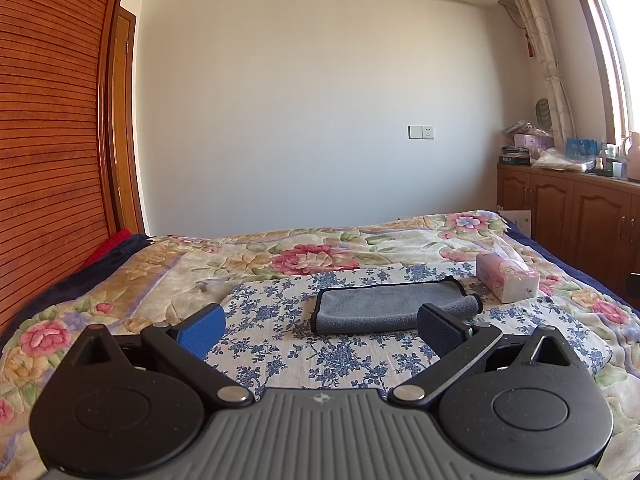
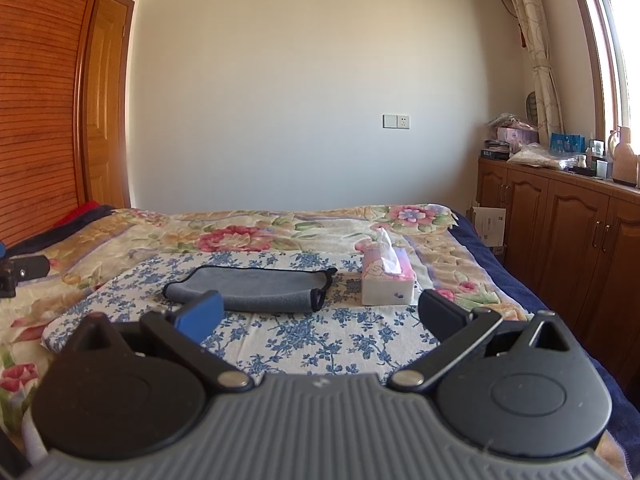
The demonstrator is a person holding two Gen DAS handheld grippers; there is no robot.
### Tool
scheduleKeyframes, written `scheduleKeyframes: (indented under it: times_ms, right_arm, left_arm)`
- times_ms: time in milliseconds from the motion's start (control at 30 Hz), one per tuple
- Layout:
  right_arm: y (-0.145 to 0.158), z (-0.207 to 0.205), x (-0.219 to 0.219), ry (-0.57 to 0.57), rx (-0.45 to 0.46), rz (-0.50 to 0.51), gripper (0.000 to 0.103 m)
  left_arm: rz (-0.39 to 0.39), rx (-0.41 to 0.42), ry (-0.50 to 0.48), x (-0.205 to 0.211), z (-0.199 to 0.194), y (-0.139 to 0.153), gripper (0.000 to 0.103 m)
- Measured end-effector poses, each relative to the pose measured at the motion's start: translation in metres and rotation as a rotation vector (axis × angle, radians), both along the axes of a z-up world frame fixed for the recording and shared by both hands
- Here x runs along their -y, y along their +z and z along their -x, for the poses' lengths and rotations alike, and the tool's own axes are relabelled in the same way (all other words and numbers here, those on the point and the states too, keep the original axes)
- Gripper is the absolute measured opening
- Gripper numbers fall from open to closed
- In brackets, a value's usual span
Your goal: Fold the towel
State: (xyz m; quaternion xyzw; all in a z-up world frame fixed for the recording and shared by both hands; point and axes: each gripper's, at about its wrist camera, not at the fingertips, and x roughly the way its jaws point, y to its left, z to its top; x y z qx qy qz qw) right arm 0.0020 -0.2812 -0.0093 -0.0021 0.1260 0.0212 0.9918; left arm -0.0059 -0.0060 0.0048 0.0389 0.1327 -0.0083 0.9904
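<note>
A grey towel with a dark hem (image 1: 384,304) lies folded flat on a blue-flowered white cloth (image 1: 296,344) on the bed. It also shows in the right wrist view (image 2: 260,288), left of centre. My left gripper (image 1: 320,330) is open and empty, just in front of the towel, above the cloth. My right gripper (image 2: 320,314) is open and empty, in front of the towel's right end. Part of the left gripper (image 2: 22,272) shows at the left edge of the right wrist view.
A pink tissue box (image 1: 506,276) stands on the bed right of the towel, also in the right wrist view (image 2: 386,278). A floral quilt (image 1: 280,256) covers the bed. A wooden cabinet (image 2: 560,232) with clutter stands at the right, a wooden wardrobe (image 1: 44,120) at the left.
</note>
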Motion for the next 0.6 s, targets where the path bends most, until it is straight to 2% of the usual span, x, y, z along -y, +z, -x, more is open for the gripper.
scheduleKeyframes:
  times_ms: [600]
  right_arm:
    - [0.0003,0.0004,-0.0008,0.003,0.001,0.006,0.103]
  left_arm:
    - [0.0,0.0,0.0,0.0006,0.0001,0.0005,0.103]
